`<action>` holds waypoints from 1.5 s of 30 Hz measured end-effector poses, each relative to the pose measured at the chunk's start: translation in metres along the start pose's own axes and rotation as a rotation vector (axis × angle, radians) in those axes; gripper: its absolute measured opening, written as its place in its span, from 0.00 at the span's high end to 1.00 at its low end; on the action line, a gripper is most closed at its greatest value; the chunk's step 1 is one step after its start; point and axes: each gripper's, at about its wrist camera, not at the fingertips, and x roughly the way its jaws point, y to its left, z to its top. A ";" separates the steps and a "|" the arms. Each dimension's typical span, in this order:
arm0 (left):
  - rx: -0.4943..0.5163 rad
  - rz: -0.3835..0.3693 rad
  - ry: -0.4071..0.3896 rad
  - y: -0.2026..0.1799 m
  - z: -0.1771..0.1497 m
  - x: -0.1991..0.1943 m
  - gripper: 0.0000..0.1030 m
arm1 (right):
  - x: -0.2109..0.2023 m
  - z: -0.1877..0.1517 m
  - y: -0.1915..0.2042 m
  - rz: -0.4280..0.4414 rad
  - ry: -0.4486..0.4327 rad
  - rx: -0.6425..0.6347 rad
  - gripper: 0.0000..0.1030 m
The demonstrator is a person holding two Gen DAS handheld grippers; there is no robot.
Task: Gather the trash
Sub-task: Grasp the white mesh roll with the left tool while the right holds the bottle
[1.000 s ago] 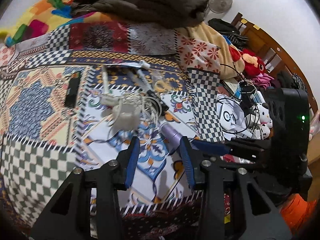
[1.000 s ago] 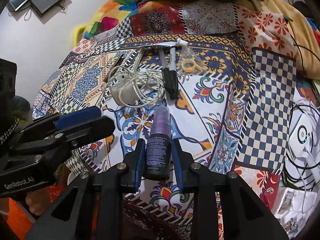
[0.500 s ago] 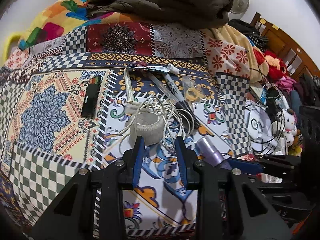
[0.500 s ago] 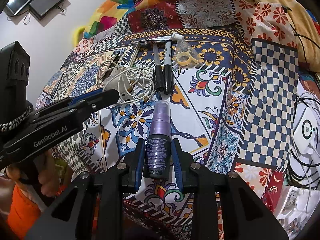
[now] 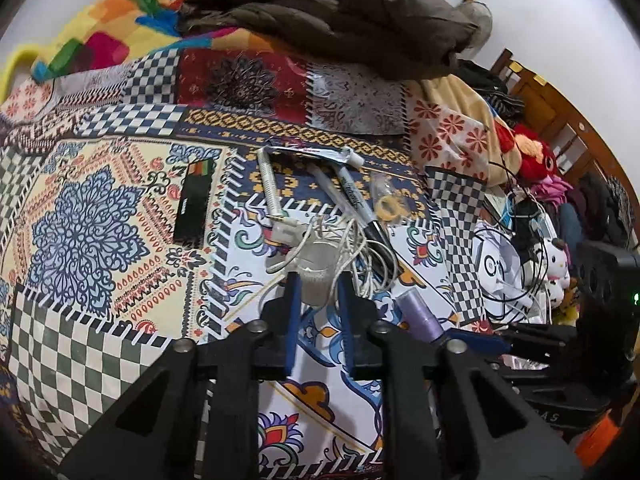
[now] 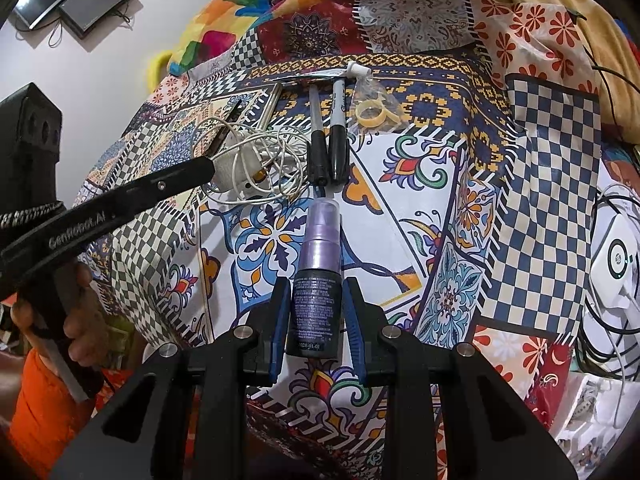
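On the patterned bedspread (image 5: 100, 344), a white roll (image 5: 318, 268) tangled in a white cable (image 5: 372, 264) sits between my left gripper's (image 5: 319, 286) blue pads. The jaws are closing and the pads touch both sides of the roll. In the right wrist view the left gripper (image 6: 202, 172) reaches in from the left to the same roll (image 6: 230, 170). My right gripper (image 6: 316, 286) is shut on a dark spray bottle (image 6: 316, 312) with a purple cap, held just above the cloth. The bottle (image 5: 420, 314) also shows in the left wrist view.
Two black markers (image 6: 328, 148), a yellow ring in a clear bag (image 6: 372, 114), a squeezed tube (image 5: 316, 152) and a black flat bar (image 5: 194, 204) lie beyond the roll. A brown jacket (image 5: 340, 12) is heaped at the back. Cables and plush toys (image 5: 556, 264) crowd the right edge.
My left gripper moved forward over the cloth to the white roll and its jaws narrowed around it. The right gripper stayed put with the bottle.
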 end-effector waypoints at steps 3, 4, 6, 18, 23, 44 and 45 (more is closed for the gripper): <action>0.033 0.059 -0.006 -0.006 -0.002 -0.006 0.87 | 0.000 0.000 0.001 0.003 0.001 0.004 0.77; 0.036 0.055 -0.013 -0.006 -0.005 -0.009 0.87 | 0.001 0.001 0.001 0.003 0.001 0.005 0.77; 0.042 0.047 -0.008 -0.008 -0.013 -0.015 0.88 | 0.001 0.001 0.001 0.002 0.000 0.004 0.77; 0.118 0.092 0.004 -0.035 -0.006 -0.034 0.83 | 0.000 0.000 -0.003 0.008 0.000 0.016 0.77; 0.094 0.141 0.040 -0.032 0.009 -0.007 0.81 | 0.000 0.000 0.000 -0.012 -0.007 0.001 0.77; 0.021 0.251 -0.123 0.014 0.036 -0.088 1.00 | 0.001 0.001 0.001 -0.028 -0.009 0.003 0.77; 0.032 0.285 -0.084 0.023 0.035 -0.075 0.99 | 0.001 0.001 0.001 -0.029 -0.009 0.003 0.77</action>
